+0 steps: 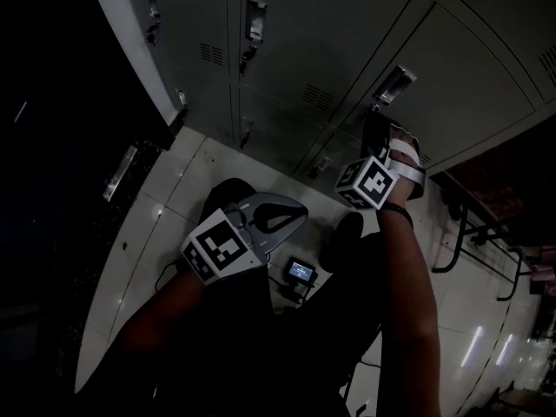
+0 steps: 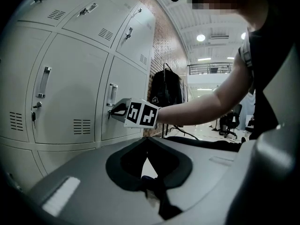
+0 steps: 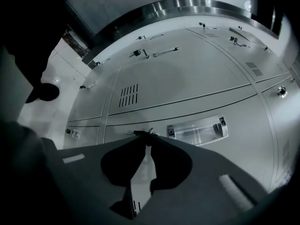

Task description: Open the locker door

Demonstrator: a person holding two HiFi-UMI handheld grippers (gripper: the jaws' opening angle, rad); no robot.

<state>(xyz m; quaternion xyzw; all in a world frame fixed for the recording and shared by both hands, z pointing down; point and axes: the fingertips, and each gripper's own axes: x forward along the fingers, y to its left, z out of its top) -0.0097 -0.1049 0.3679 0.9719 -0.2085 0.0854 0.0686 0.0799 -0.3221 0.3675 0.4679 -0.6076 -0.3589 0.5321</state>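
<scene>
Two grippers were in use. The right gripper [image 3: 147,138] was pressed up to the locker door [image 3: 197,100]. Its two jaws were drawn together on a small key [image 3: 140,134] in the lock, just left of the door's one clear bar handle [image 3: 197,129]. From the left gripper view, the same right gripper [image 2: 112,111] met the locker door [image 2: 129,78] just below its handle [image 2: 111,94], and the person's bare forearm [image 2: 201,104] stretched out behind it.

The left gripper [image 2: 144,142] was held back from the lockers with its two jaws closed tip to tip and nothing between them. In the head view it hung low over the white tiled floor [image 1: 165,181], well apart from the lockers. The left gripper [image 1: 300,214] and the right gripper [image 1: 376,122] each carried one marker cube.

The left gripper view showed five full doors in the bank: three in the upper row and two in the row below. Each had one handle and one set of vent slots. The task's door was the right-hand one of the lower two, and it sat flush with its neighbours. One small lit device [image 1: 301,272] lay on the floor between the person's legs.
</scene>
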